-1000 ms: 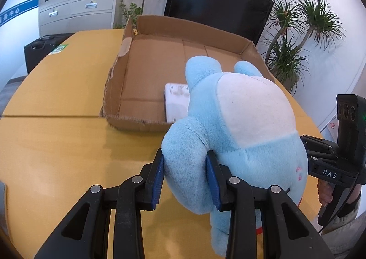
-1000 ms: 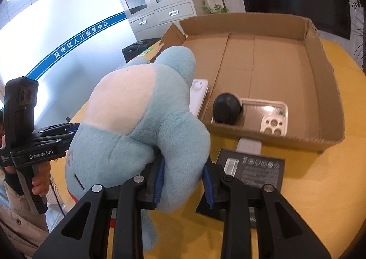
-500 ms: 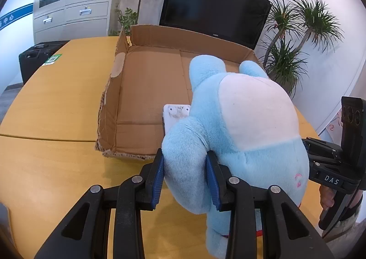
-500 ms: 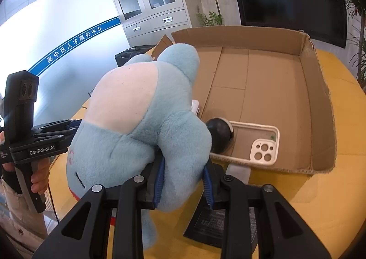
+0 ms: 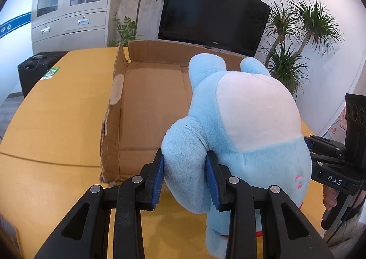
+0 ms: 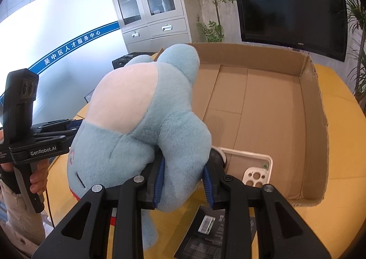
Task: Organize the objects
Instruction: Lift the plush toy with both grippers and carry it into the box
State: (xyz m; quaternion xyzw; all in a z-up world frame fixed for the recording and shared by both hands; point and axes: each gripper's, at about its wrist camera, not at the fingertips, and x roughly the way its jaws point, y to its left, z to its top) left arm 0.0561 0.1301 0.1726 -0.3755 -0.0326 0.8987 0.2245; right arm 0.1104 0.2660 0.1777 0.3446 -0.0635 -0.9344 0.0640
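Plush toy (image 5: 240, 121) rose and advanced since earlier; my left gripper (image 5: 185, 181) and right gripper (image 6: 183, 181) each clamped a limb, cardboard box (image 6: 274, 107) at 12 o'clock.

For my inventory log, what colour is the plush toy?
Light blue with a white patch, clearest in the left wrist view: plush toy.
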